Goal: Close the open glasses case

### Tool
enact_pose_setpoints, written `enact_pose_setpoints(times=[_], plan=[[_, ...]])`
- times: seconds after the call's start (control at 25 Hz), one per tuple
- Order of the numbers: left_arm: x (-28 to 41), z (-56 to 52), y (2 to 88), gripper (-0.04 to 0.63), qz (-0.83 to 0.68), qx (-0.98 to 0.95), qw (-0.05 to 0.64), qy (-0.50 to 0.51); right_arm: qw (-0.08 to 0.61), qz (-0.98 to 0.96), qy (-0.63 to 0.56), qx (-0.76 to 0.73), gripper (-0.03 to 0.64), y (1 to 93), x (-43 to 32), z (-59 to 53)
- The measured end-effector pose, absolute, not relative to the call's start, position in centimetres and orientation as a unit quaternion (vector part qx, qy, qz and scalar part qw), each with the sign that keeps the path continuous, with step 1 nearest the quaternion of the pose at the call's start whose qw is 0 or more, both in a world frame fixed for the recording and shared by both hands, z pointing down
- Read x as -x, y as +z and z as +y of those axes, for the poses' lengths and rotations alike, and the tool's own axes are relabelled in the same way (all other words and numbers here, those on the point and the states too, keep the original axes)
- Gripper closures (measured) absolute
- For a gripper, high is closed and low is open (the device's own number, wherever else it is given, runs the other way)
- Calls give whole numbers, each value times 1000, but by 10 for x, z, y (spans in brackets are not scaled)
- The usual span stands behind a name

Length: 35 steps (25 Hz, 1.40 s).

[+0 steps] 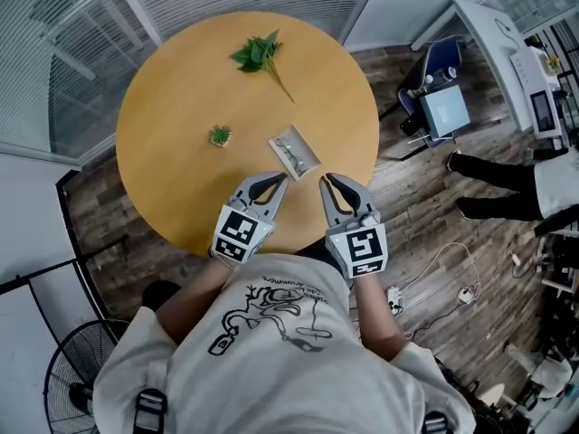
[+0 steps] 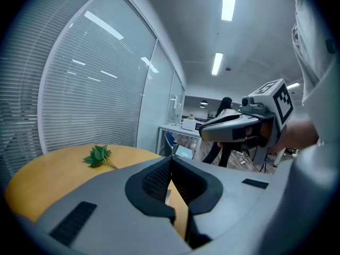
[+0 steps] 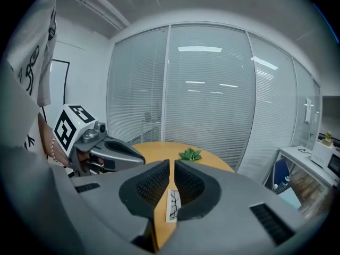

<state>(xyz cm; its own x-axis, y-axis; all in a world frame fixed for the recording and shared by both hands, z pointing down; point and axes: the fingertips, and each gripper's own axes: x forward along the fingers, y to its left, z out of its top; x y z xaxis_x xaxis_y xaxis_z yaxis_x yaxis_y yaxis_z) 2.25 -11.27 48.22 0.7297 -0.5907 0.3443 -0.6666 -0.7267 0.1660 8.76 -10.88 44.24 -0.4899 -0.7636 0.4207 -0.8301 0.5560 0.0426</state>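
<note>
The open glasses case (image 1: 294, 151) lies flat on the round wooden table (image 1: 172, 89), pale grey, with a pair of glasses resting in it. My left gripper (image 1: 279, 181) hovers just short of it at the table's front edge, jaws shut and empty. My right gripper (image 1: 327, 181) is beside it on the right, also shut and empty. In the right gripper view the case (image 3: 172, 205) shows through the slit between the closed jaws, a short way ahead. The left gripper view shows only a white sliver of the case (image 2: 166, 195).
A leafy green sprig (image 1: 258, 52) lies at the table's far side and a small green tuft (image 1: 220, 136) left of the case. A desk with a screen (image 1: 446, 111) and a person's legs (image 1: 488, 174) are at right. A fan (image 1: 68, 369) stands lower left.
</note>
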Motion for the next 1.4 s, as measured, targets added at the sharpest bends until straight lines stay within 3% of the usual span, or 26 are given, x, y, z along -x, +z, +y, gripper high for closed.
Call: enact_pose_setpoints(times=[1.4], plan=[[-37,-149,662,575,-322,-891,190,259,313,-832,113,-444,548,613,-116,-149]])
